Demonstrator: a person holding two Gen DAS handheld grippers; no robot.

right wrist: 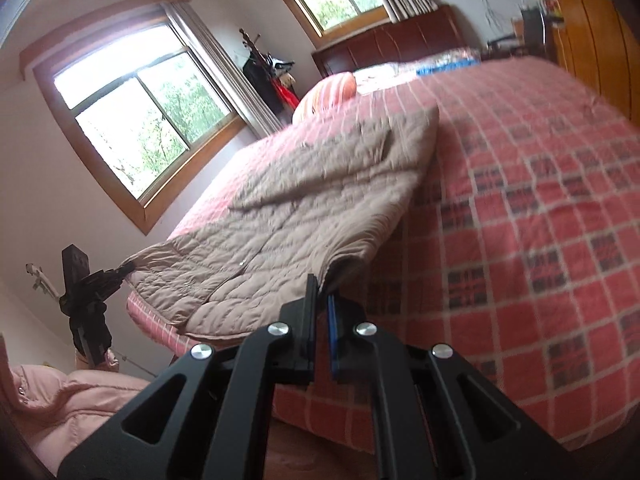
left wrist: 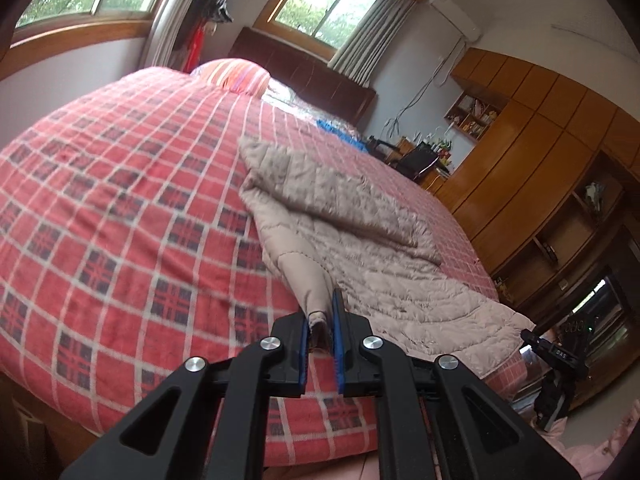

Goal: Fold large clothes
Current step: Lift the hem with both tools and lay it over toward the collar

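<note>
A beige quilted jacket lies across the red plaid bed, its far part folded over itself. My left gripper is shut on a lower corner of the jacket, the cloth pinched between the blue pads. In the right wrist view the same jacket is lifted at its near edge, and my right gripper is shut on the other lower corner. Each gripper shows in the other's view: the right gripper at the jacket's hem, the left gripper at the far corner.
A striped pillow and a dark headboard stand at the bed's far end. Wooden wardrobes line the right wall. A pink padded garment lies low beside the bed. Windows face the bed's other side.
</note>
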